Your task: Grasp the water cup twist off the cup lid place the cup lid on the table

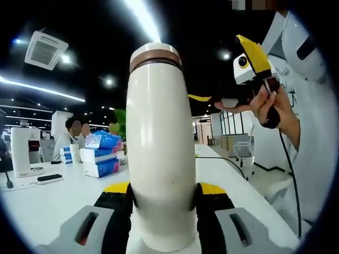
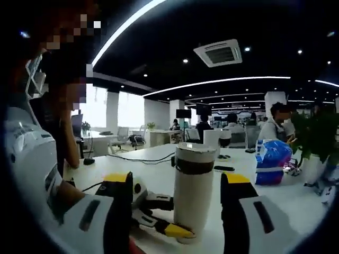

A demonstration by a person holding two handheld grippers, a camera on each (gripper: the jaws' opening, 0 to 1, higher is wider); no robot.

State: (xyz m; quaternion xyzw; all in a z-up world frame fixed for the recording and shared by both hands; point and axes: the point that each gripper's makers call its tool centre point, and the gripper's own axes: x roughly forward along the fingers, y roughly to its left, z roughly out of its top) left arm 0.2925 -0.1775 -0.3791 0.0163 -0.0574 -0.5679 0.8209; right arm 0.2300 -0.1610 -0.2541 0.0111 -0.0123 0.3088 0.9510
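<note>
Now, L claw (image 1: 161, 198) is clenched on the cup (image 1: 161, 153): yellow-tipped jaws press the cream body low down from both sides, the cup upright on the table (image 1: 47, 203), and in the left gripper view the lid (image 1: 155, 55) with its brown band sits above and ahead of the jaws, not yet off. R claw (image 2: 180, 198) is released, jaws spread wide w/ the cup (image 2: 193, 193) between them, gaps on both sides, lid (image 2: 195, 153) roughly at tip height or a bit above. In the left gripper view the R claw (image 1: 233, 87) hangs up and to the right of the lid, apart from it.

To do this step well, I'd say: keep the L grip firm and low so the body can't spin; bring the R jaws level w/ the lid, centred, close square on it, not the body, then twist w/o tilting the cup.
</note>
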